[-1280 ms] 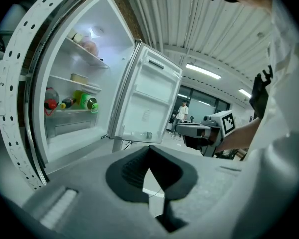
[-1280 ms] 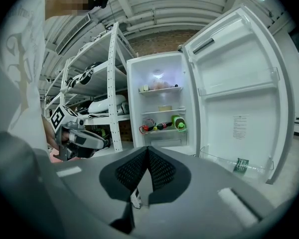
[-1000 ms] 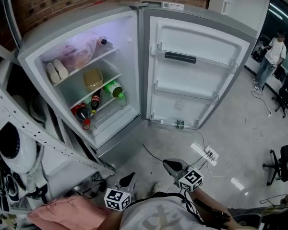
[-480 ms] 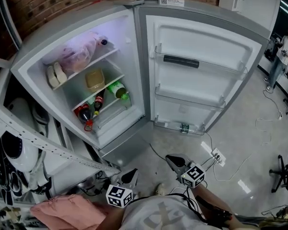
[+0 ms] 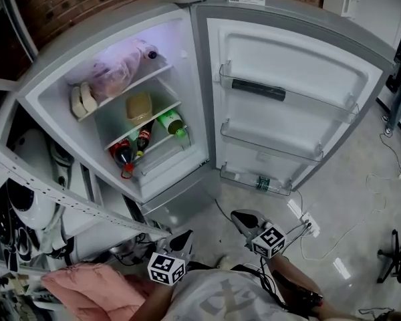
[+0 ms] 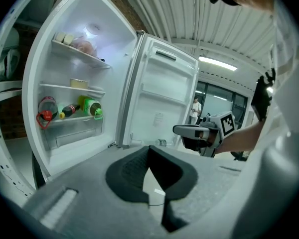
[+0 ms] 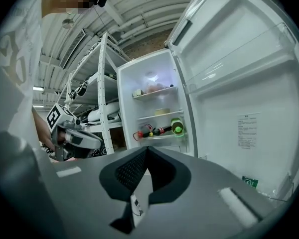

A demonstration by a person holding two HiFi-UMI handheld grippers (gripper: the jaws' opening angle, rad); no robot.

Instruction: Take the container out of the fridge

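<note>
The fridge (image 5: pixel 207 39) stands open in front of me. A tan lidded container (image 5: pixel 139 105) sits on its middle shelf, also seen in the left gripper view (image 6: pixel 78 83) and the right gripper view (image 7: pixel 162 112). Both grippers hang low near my body, well short of the fridge. My left gripper (image 5: pixel 182 238) is shut with nothing in it, its pads meeting in its own view (image 6: pixel 148 148). My right gripper (image 5: pixel 243 217) is likewise shut and empty (image 7: pixel 146 148). Each shows in the other's view, the right gripper (image 6: pixel 189 131) and the left gripper (image 7: pixel 77 137).
A pink bag (image 5: pixel 117 65) lies on the top shelf. A green bottle (image 5: pixel 170 122) and dark bottles (image 5: pixel 123 152) lie on the lower shelf. One small bottle (image 5: pixel 263 183) is in the door's bottom rack. White metal shelving (image 5: pixel 40 199) stands left. A power strip (image 5: pixel 301 216) lies on the floor.
The head view has swung, so the fridge sits a little further right and lower in it. Both grippers stay low and shut. The person at the far right has slipped out of view.
</note>
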